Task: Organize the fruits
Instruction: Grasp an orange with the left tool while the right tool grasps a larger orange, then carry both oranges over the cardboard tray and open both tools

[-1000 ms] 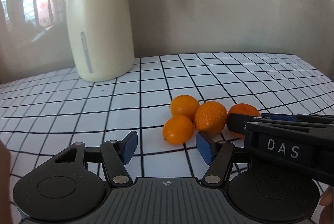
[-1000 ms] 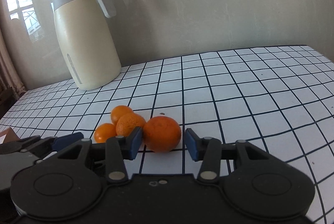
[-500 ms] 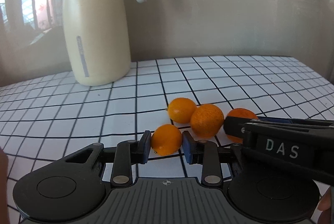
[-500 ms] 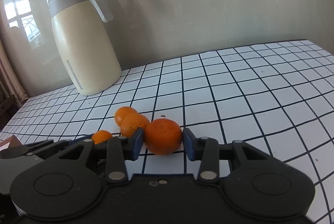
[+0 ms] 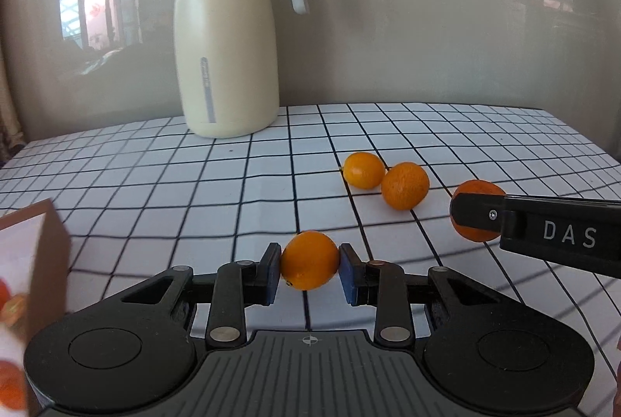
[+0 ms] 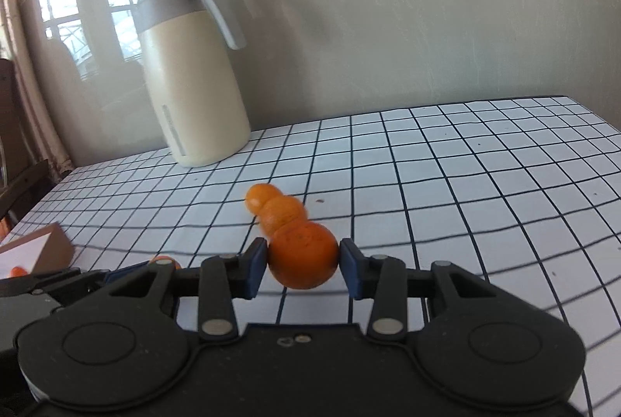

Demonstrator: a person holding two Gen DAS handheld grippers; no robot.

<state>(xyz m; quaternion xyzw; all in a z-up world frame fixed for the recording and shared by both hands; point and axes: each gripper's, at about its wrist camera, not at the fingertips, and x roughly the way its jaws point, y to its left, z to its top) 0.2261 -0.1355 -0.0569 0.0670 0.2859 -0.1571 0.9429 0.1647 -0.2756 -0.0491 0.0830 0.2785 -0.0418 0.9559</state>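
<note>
- Left wrist view: your left tongs (image 5: 309, 271) clamp a kumquat (image 5: 309, 260); right tongs (image 6: 302, 263) clamp an orange (image 6: 304, 256).
- Carrying step, I judge; next, the box (image 5: 37, 258) needs gentle releases.

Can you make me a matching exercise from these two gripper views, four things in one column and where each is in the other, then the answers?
Things:
1. small orange fruit
2. darker mandarin
3. cream jug
4. brown box

Places:
A. at the table's left edge
B. between the right gripper's pads
C. standing at the back by the wall
D. between the left gripper's pads

Pairs: 1-D, 2-B, 3-C, 4-A
</note>
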